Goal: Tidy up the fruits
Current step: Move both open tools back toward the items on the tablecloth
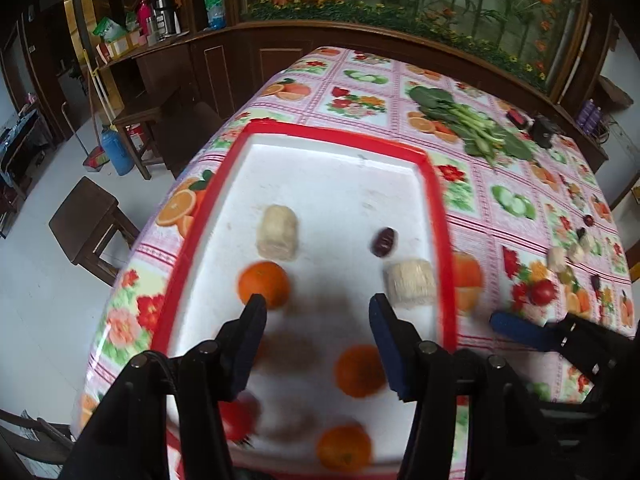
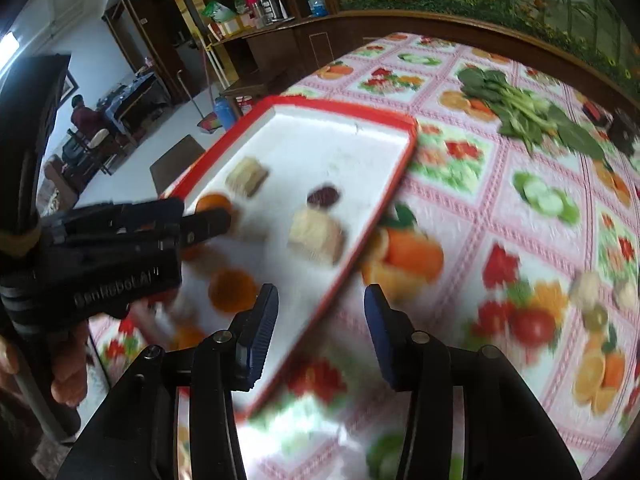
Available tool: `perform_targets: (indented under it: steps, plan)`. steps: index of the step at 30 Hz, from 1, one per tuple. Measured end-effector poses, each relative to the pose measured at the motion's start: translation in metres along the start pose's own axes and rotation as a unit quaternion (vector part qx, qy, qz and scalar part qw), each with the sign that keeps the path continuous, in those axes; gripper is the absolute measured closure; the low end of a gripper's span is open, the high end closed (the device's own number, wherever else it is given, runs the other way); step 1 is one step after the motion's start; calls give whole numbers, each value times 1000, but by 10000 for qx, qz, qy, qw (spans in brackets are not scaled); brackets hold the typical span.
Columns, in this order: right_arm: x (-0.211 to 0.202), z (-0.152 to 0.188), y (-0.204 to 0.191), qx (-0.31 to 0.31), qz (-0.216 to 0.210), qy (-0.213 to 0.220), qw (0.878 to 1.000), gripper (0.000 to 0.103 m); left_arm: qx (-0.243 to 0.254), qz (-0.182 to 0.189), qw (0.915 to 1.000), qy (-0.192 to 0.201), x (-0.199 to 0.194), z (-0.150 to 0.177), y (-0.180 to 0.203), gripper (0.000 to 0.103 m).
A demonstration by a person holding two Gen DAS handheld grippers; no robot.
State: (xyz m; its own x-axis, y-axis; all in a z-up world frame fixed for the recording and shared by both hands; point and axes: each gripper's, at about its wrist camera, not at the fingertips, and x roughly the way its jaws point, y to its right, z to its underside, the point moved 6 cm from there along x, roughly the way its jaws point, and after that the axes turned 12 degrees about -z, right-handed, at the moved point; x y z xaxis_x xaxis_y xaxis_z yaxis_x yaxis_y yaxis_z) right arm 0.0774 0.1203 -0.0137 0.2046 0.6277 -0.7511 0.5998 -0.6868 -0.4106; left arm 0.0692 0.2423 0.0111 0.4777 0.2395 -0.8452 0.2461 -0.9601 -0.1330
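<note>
Oranges are gathering on the red-rimmed tray (image 1: 438,216), which is sitting at the table's left edge as the collecting place for the fruit. I am holding my left gripper (image 1: 316,308) over the tray's near half with its jaws standing wide apart and nothing between them; I judge this keeps it clear of what is already lying there. 1 orange (image 1: 264,284) is lying just beyond my left fingertip, near the tray's left rim, with a pale corn piece (image 1: 277,233) touching it on the far side. A 2nd orange (image 1: 358,370) and a 3rd orange (image 1: 344,448) are lying closer to the near rim, where a red tomato (image 1: 238,420) is also showing, blurred. A dark date (image 1: 383,241) and another corn piece (image 1: 410,282) are lying by the right rim.

I am holding my right gripper (image 2: 320,328) over the tray's right rim, jaws likewise wide open and empty, facing the tablecloth (image 2: 500,200). Loose items, among them a loose tomato (image 2: 532,326), are waiting near the table's right edge, well apart from the tray, and I judge those are my next targets. Leafy greens (image 2: 528,114) are lying toward the far edge.
</note>
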Motion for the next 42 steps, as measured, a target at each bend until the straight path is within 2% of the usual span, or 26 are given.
perform_targets:
  steps: [8,15,22,26,29,33,35,36,39,42]
  plan:
    - [-36,63,21,369,-71,-2,9993,58,447,309,9985,57,-26,22,57,45]
    - [-86,102,73,792,427,286,9955,58,942,532,9941,-54,-32,38,118,45]
    - [-119,123,113,1300,581,518,9884,57,1300,736,9887,-121,-23,35,181,45]
    - [-128,130,128,1446,568,557,9863,57,1366,869,9867,-129,-11,28,212,44]
    - [-134,134,138,1501,543,586,9854,56,1413,725,9873,-29,-2,23,226,42]
    - [-142,134,153,1590,545,658,9836,55,1289,603,9896,-193,13,21,231,42]
    - [-143,132,161,1639,556,686,9825,53,1181,578,9912,-121,14,19,230,43]
    - [-144,129,164,1647,561,705,9822,52,1164,578,9914,-128,15,19,230,45]
    - [-142,115,171,1556,548,781,9832,52,1131,594,9918,-48,14,17,228,64]
    - [-135,93,175,1381,444,886,9855,51,994,690,9925,-146,15,16,223,66]
